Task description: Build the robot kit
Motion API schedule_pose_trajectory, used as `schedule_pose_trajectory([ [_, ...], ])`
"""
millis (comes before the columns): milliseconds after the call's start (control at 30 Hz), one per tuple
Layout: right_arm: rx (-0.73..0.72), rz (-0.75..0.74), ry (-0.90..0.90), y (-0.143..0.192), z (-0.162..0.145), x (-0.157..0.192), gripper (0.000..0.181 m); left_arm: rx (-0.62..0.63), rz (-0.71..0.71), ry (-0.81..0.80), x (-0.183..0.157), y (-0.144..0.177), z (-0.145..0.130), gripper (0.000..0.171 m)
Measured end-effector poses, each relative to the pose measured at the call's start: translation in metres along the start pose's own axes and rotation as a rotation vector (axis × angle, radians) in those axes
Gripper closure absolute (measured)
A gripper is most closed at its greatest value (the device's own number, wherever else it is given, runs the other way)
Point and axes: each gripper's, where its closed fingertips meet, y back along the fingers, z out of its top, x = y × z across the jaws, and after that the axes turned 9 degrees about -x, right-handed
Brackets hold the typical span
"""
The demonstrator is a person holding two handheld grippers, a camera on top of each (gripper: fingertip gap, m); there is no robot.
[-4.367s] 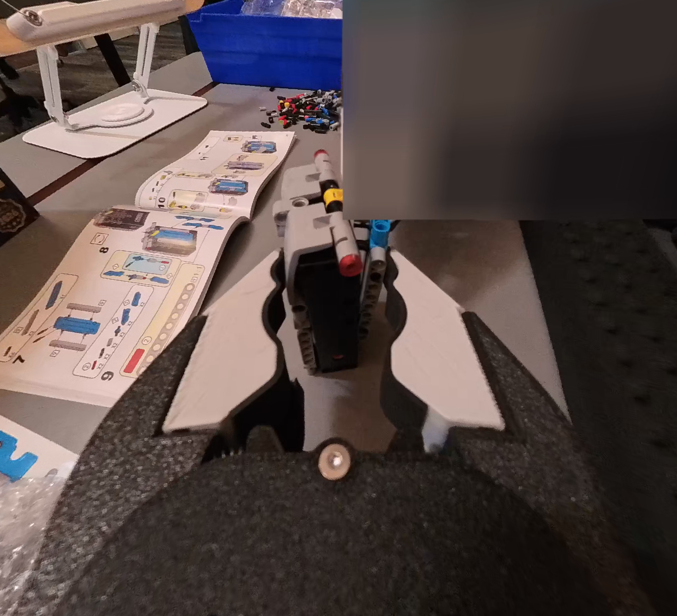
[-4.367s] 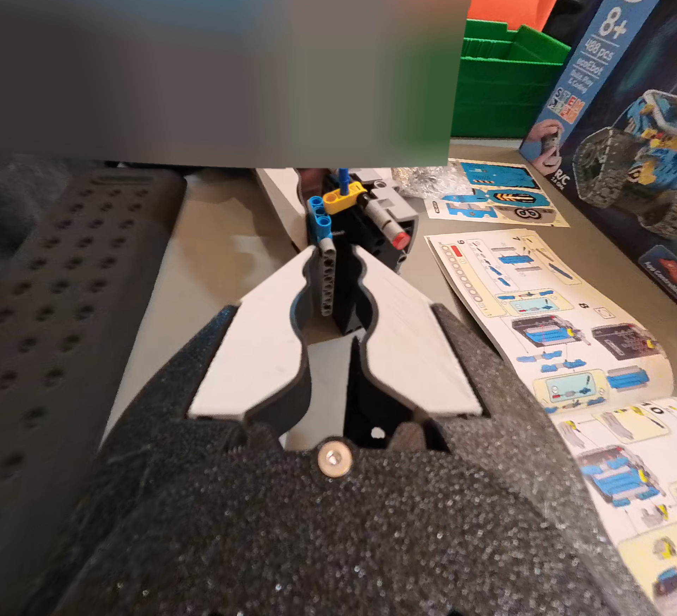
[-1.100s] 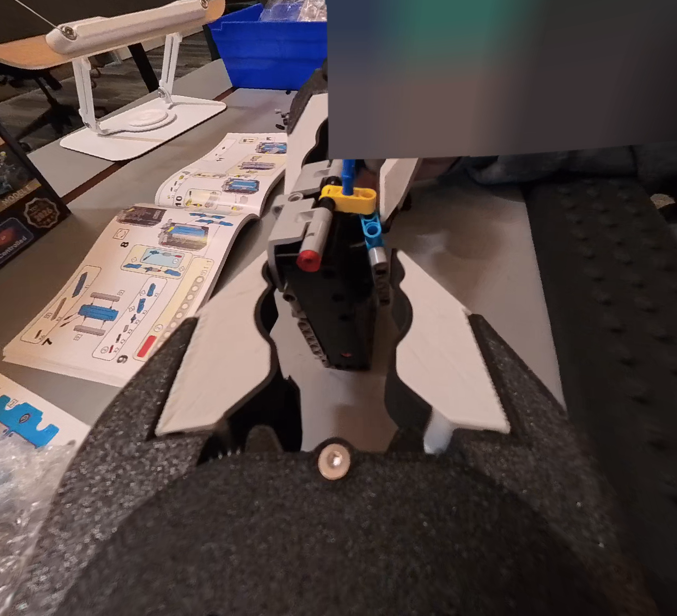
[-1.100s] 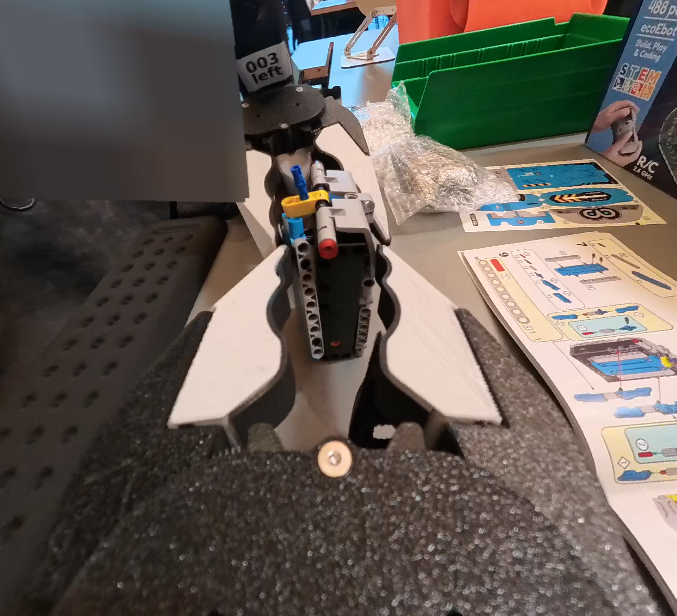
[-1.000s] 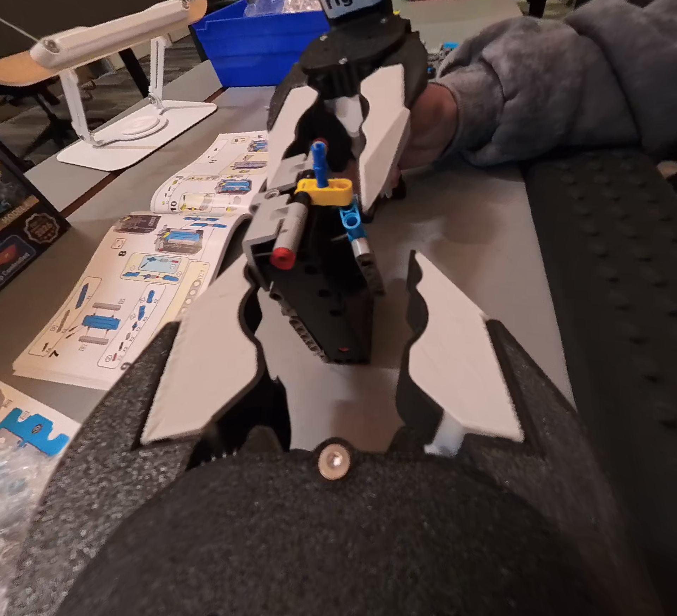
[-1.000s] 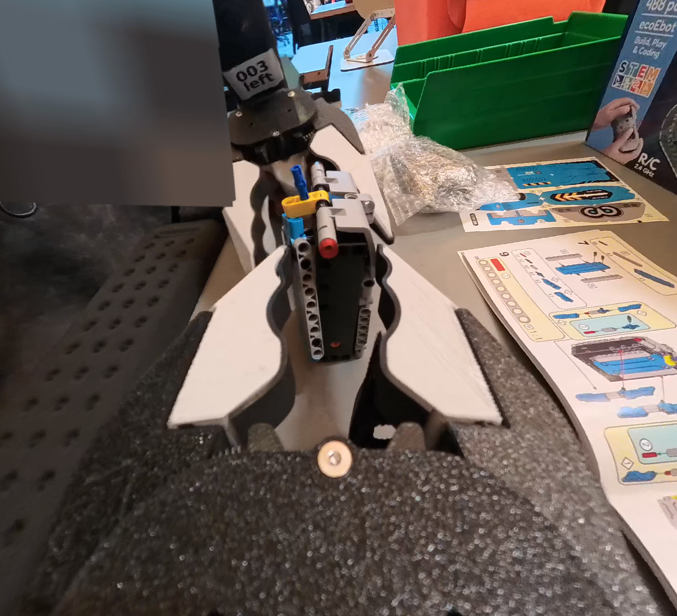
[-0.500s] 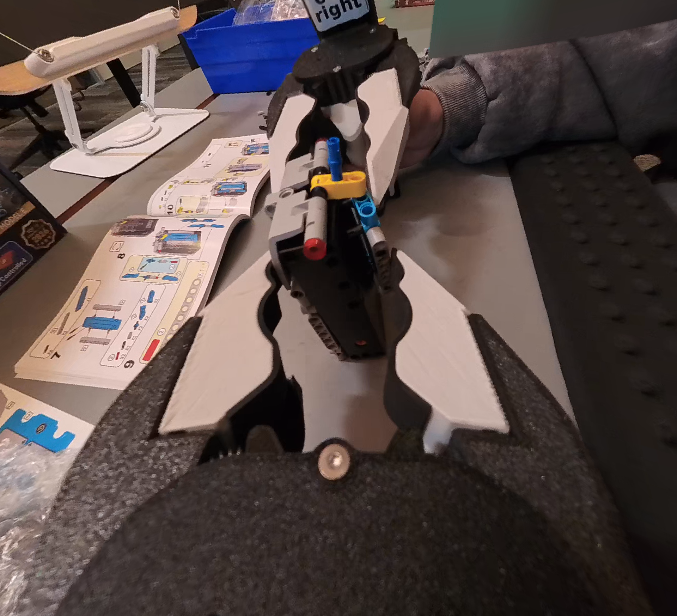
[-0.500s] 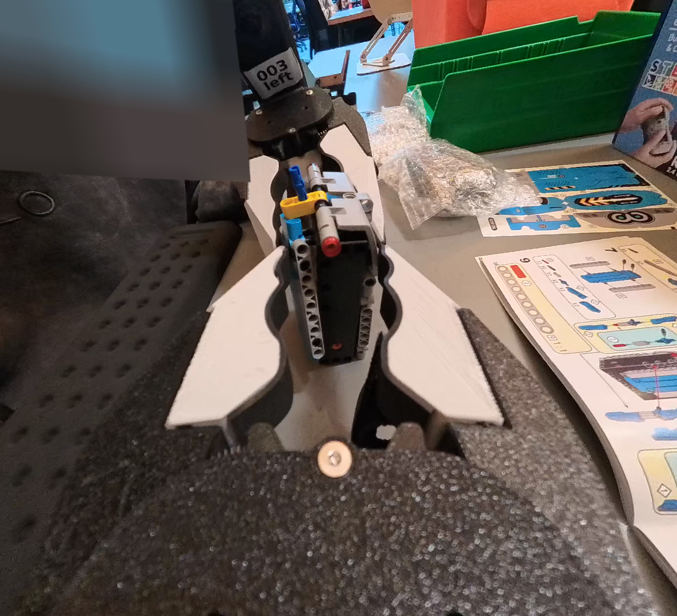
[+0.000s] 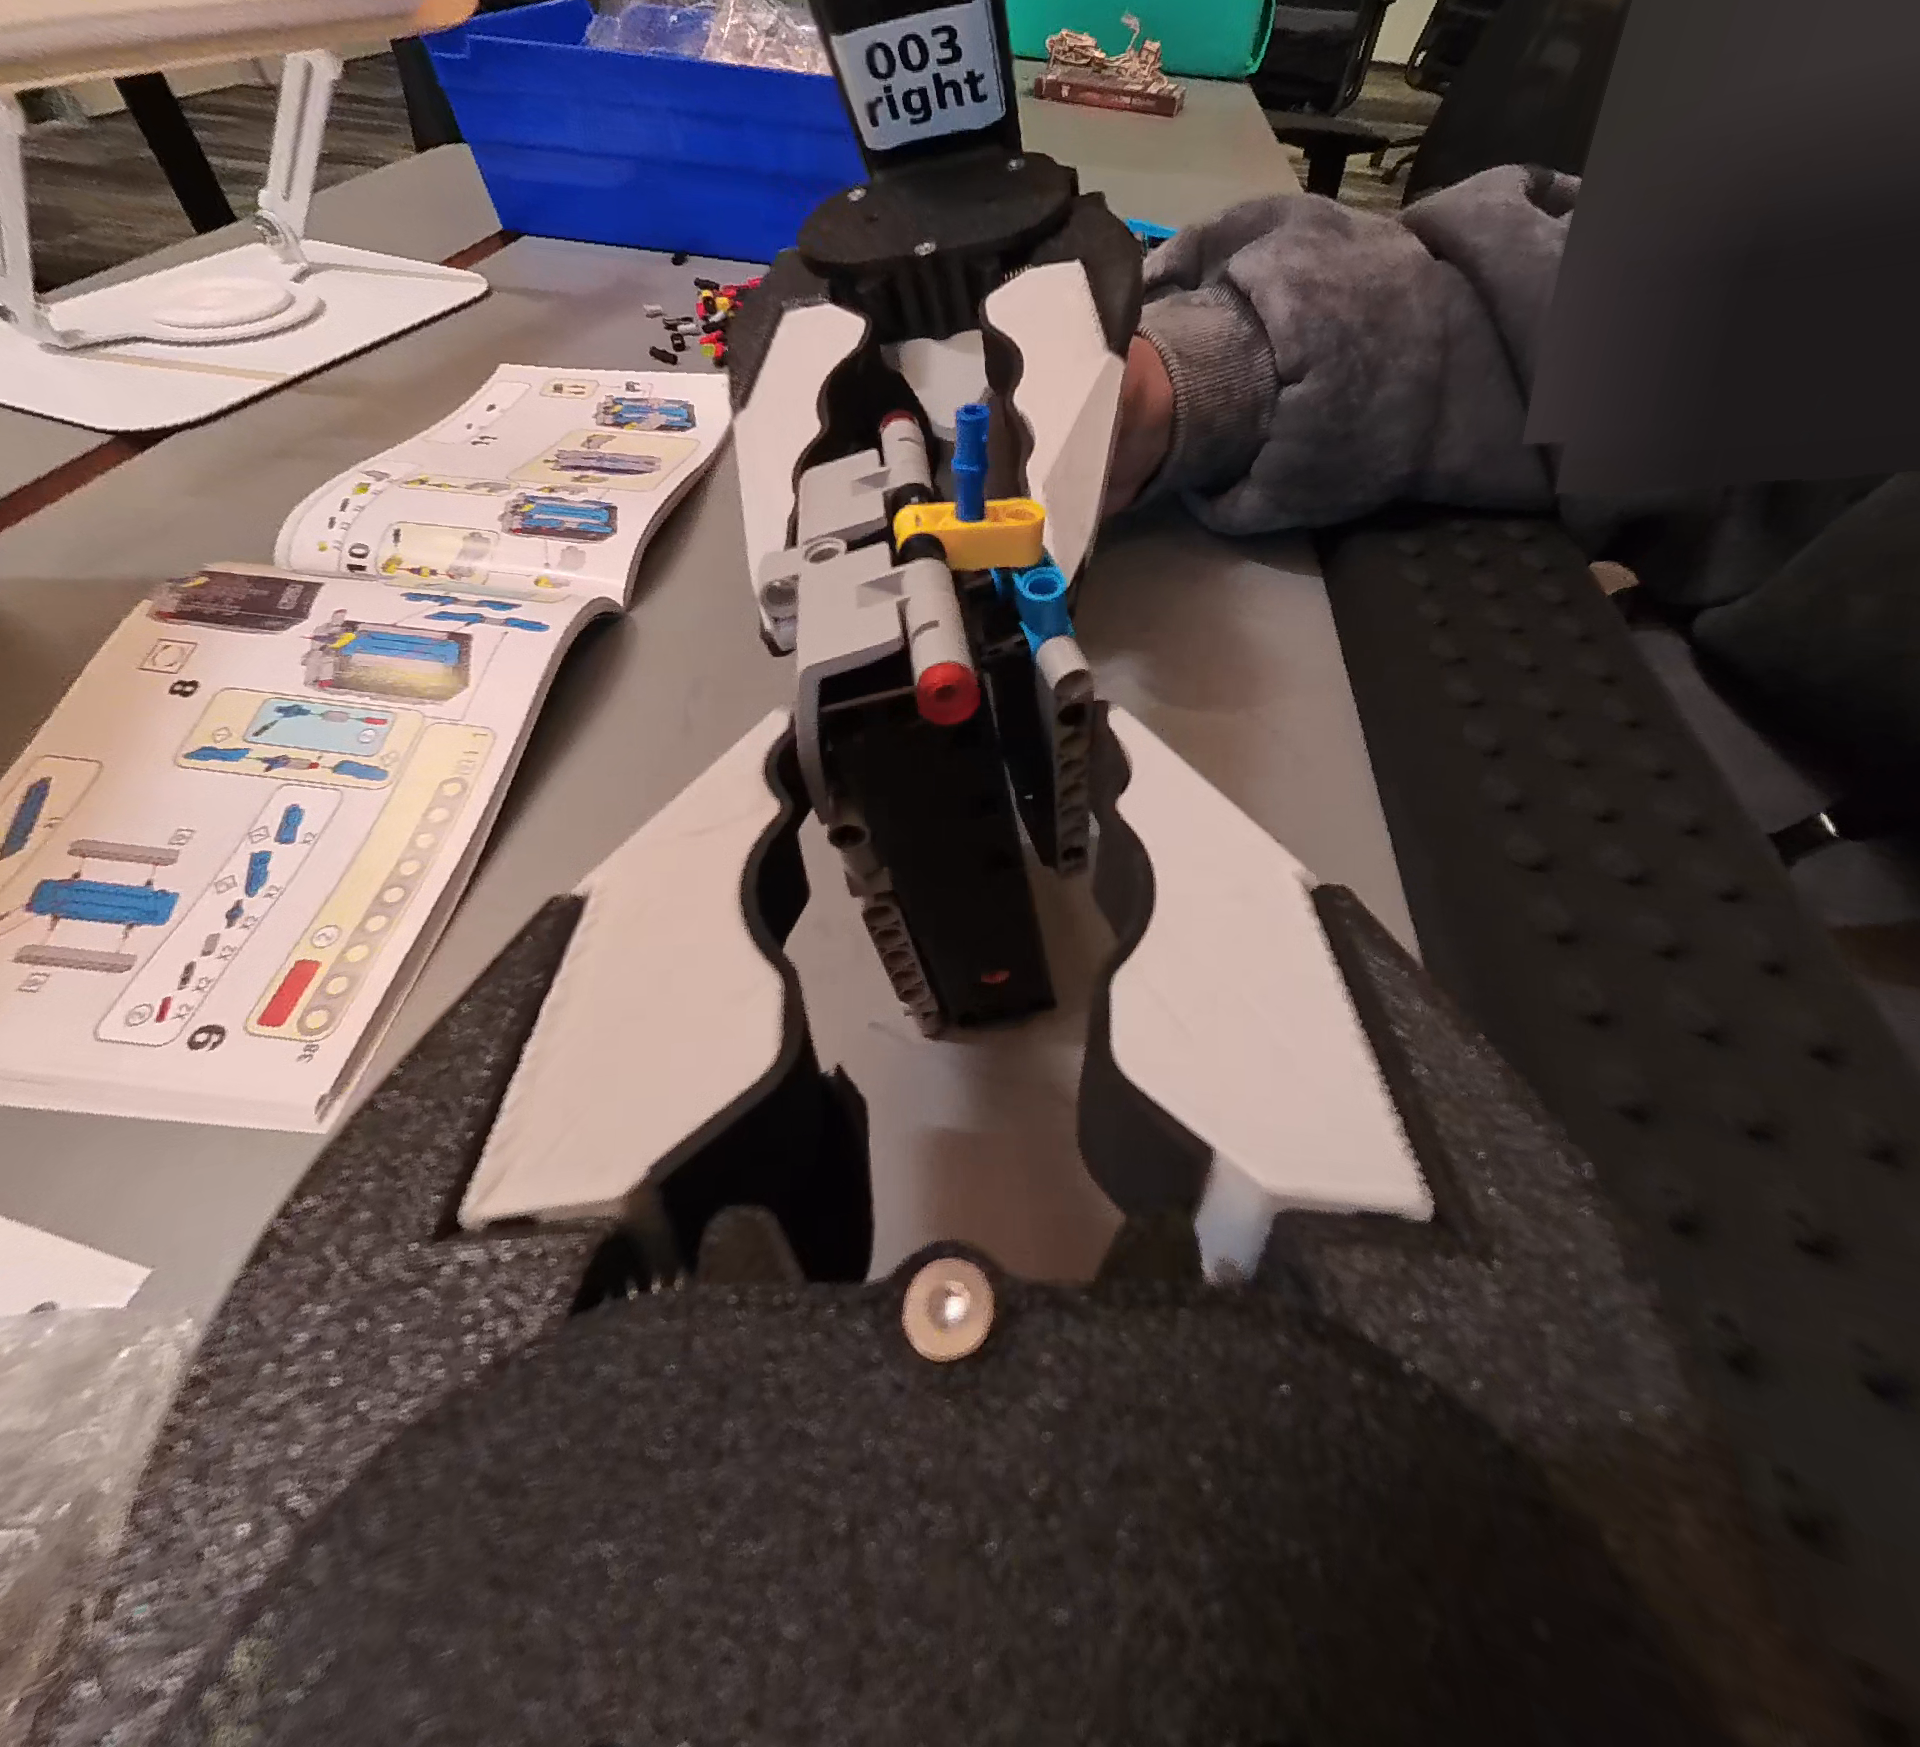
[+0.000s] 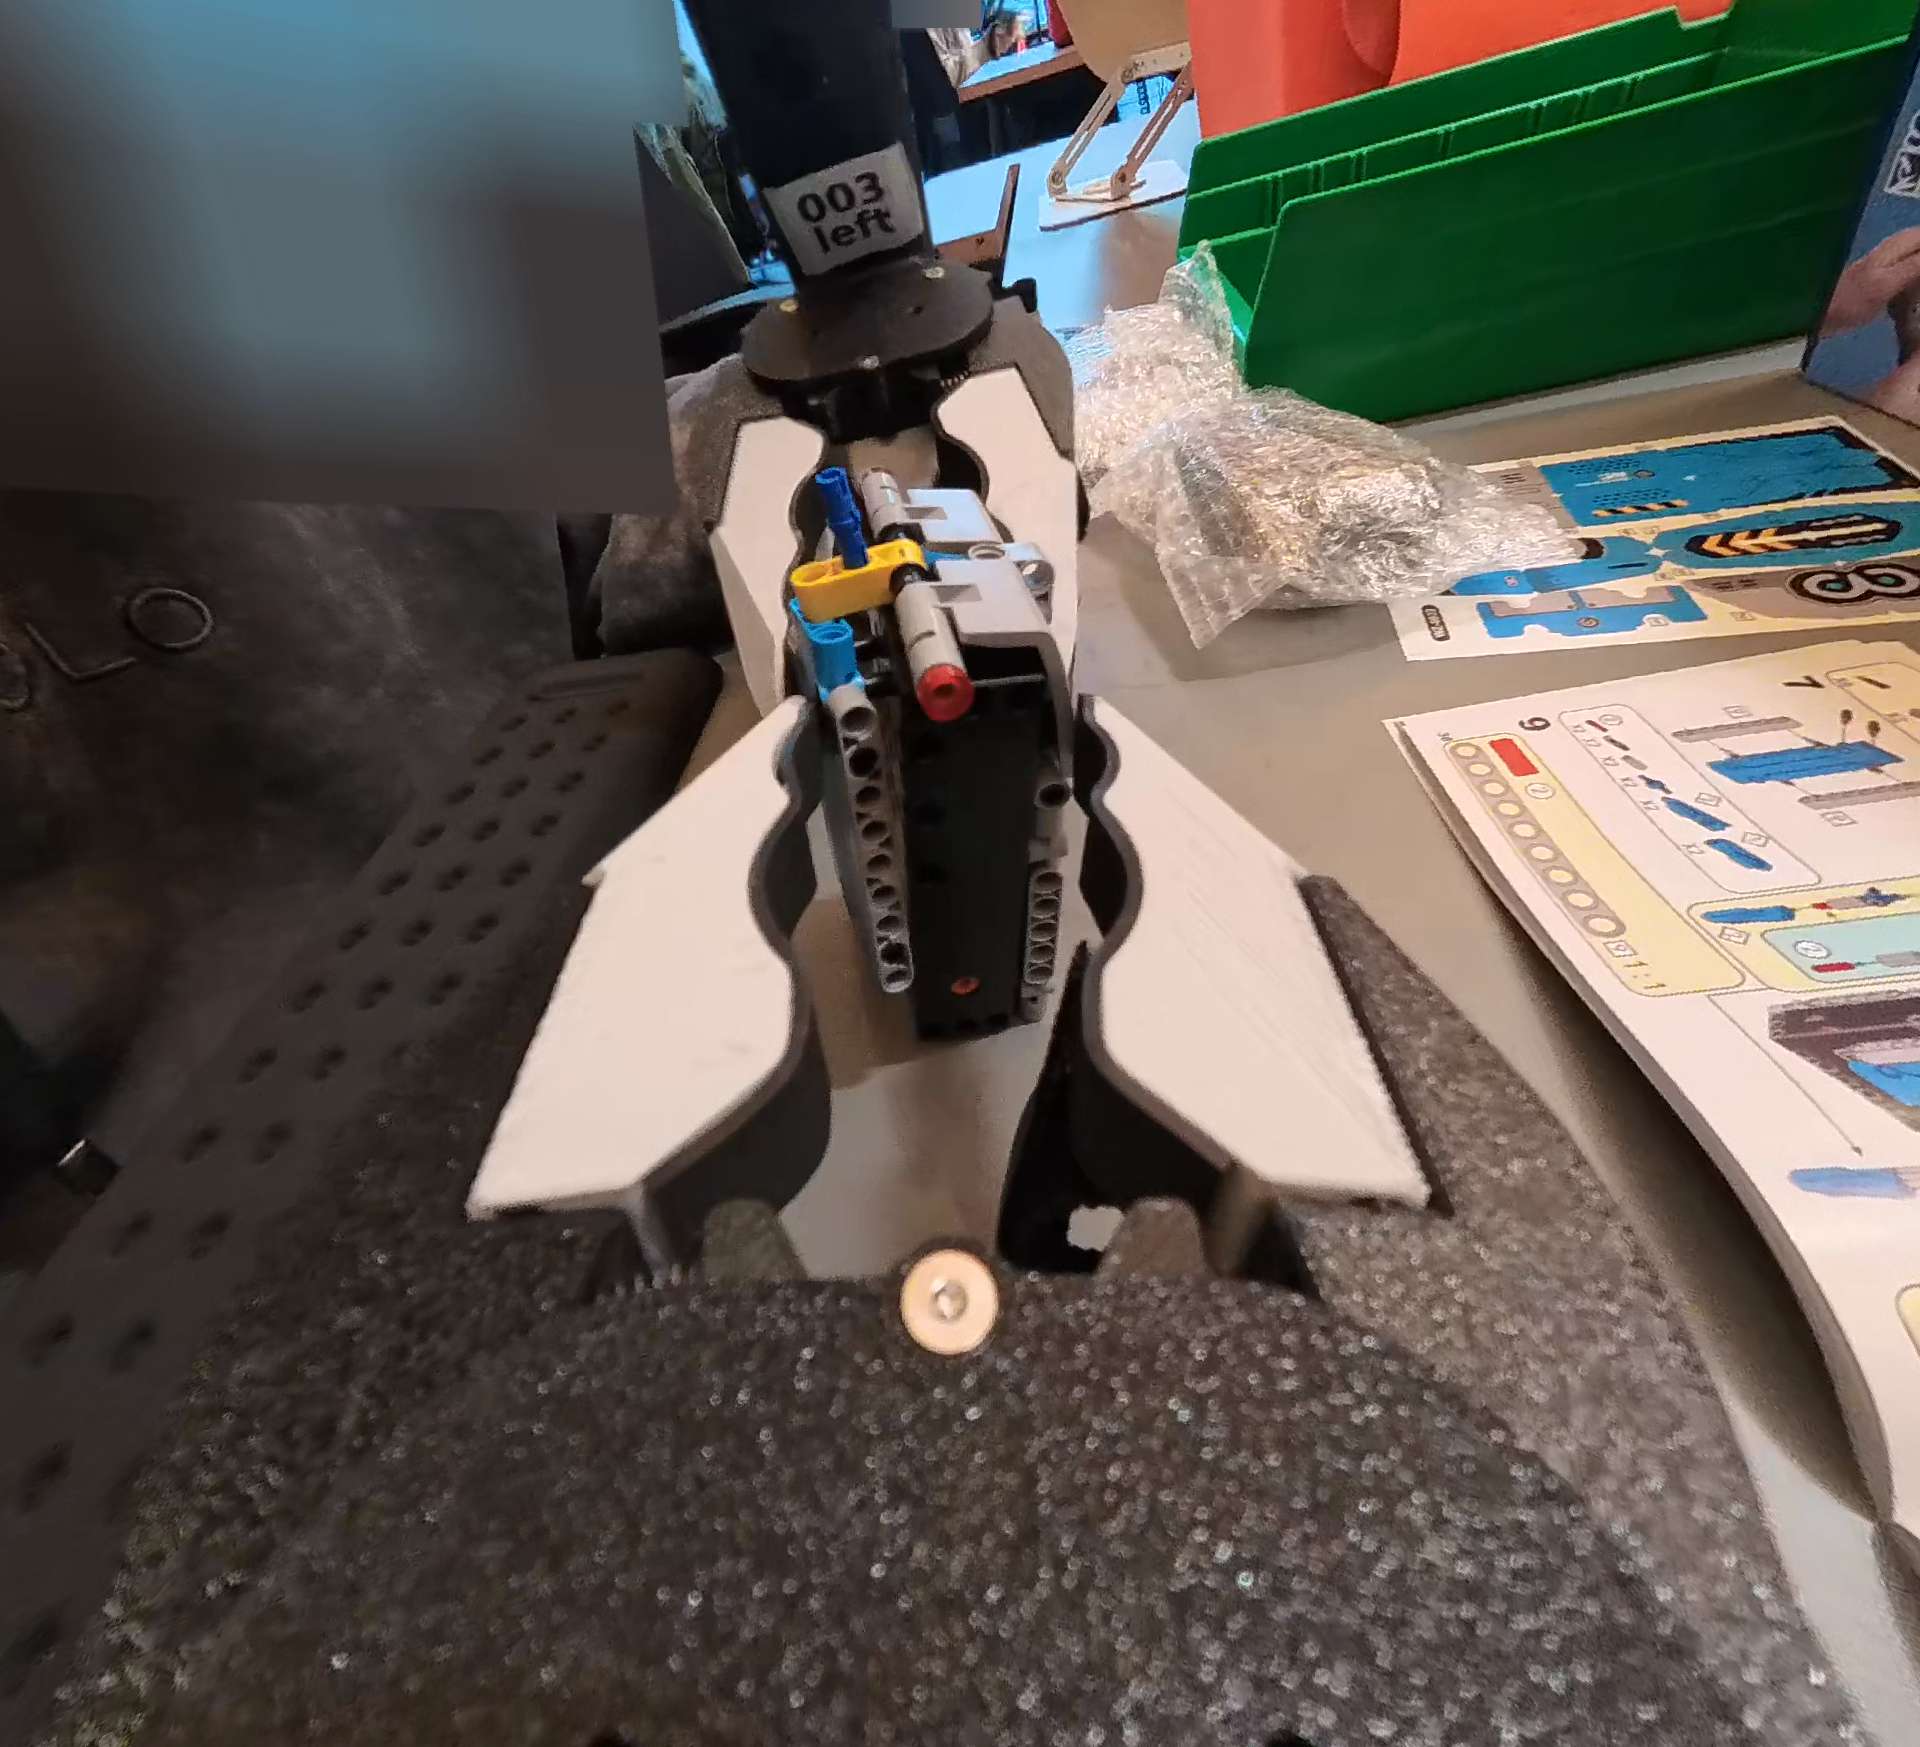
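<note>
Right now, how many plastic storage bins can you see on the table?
2. A blue plastic storage bin sits at the far end in the left wrist view; a green plastic storage bin stands behind the crumpled bubble wrap in the right wrist view. Others may be hidden.

Grippers [image 9: 940, 752] [image 10: 940, 741] had white fingers [image 9: 665, 959], black speckled foam bodies, silver centre screw [image 9: 943, 1307]; sleeve [image 9: 1351, 336] was grey fleece.

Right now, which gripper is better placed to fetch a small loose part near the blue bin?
Right, probably: the loose parts lie beside the right gripper, while the left gripper is farther off. Both grip the toy model.
</note>
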Motion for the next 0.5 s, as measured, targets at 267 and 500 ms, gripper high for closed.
schedule_pose_trajectory([
  [267, -0.009, 0.014, 0.0, -0.0003, -0.0002, 0.0031, 0.128, -0.003, -0.016, 0.016, -0.002, 0.0007, 0.0002, 0.125],
  [500, -0.009, 0.012, -0.01, -0.0002, 0.0001, 0.0012, 0.132, 0.003, 0.003, 0.005, 0.0002, 0.0004, -0.0006, 0.123],
])
